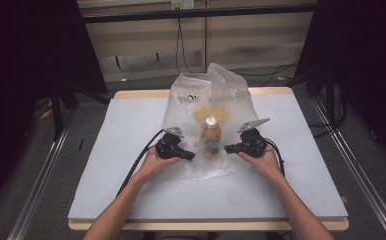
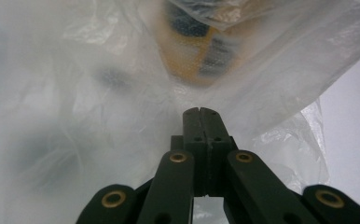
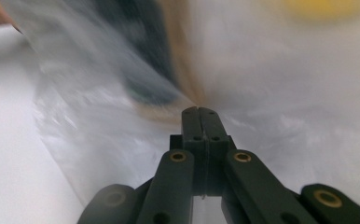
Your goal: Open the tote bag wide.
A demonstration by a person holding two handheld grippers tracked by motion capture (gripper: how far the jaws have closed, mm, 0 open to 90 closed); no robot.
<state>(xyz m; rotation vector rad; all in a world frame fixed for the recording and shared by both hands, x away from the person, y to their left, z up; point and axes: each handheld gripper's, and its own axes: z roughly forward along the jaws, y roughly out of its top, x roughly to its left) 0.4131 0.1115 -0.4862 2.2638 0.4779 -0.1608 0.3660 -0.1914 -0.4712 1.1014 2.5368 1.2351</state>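
Where the high view takes in the whole table (image 1: 131,200), a clear plastic bag (image 1: 231,100) lies at its middle with a capped bottle (image 1: 211,136) upright inside. Left gripper (image 1: 191,156) and right gripper (image 1: 227,148) meet the bag's near part from either side of the bottle. Left gripper view: jaws pressed together on bag film (image 2: 122,116), an orange shape (image 2: 197,51) blurred beyond. Right gripper view: jaws likewise closed on film (image 3: 285,116); motion blur, with a dark and tan shape (image 3: 155,70) inside the bag.
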